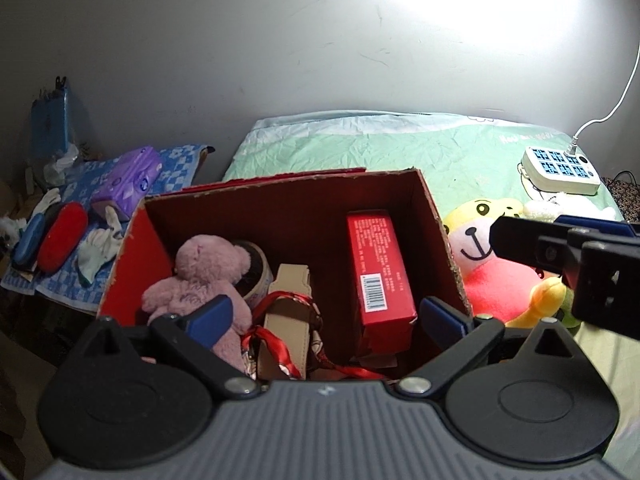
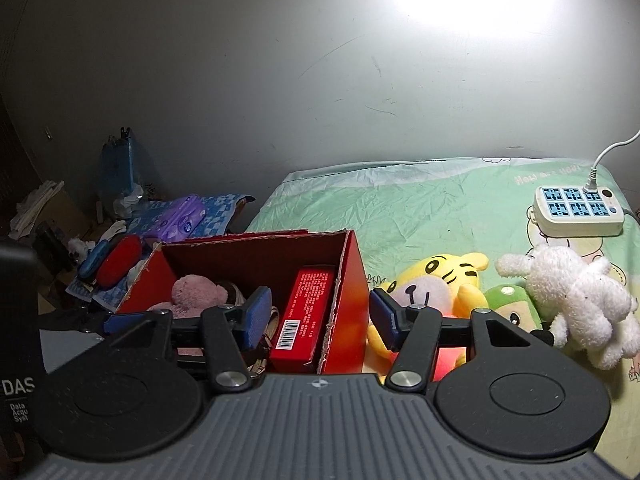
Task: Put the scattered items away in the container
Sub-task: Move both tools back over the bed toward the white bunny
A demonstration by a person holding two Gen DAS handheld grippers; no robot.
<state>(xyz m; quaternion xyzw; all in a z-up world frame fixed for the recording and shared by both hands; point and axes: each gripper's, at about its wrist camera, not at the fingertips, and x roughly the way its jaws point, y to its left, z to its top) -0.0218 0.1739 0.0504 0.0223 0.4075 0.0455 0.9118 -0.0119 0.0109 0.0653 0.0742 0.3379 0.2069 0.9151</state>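
The blue-padded fingers (image 1: 212, 316) of the left gripper (image 1: 326, 318) stood wide apart and held nothing, above the near edge of the open red cardboard box (image 1: 448, 248). The right gripper (image 2: 316, 318) was also spread and empty, with one finger over the box and the other past its right wall (image 2: 352, 300).

Inside the box lay a pink plush bear (image 1: 200, 276), a flat red carton with a barcode (image 1: 378, 268), a beige case tied with red ribbon (image 1: 286, 312) and a roll of tape (image 1: 256, 268), partly hidden; the middle and the back stayed free.

The box rested on a wrinkled green bedsheet (image 2: 420, 208) near a grey wall. Just right of it lay a yellow tiger plush (image 2: 436, 292), a green plush (image 2: 510, 308) and a white fluffy plush (image 2: 580, 304), close together. Behind them sat a white power strip (image 2: 578, 210). Left of the bed, a blue checked cloth (image 1: 92, 184) carried a purple tissue pack (image 1: 128, 180).
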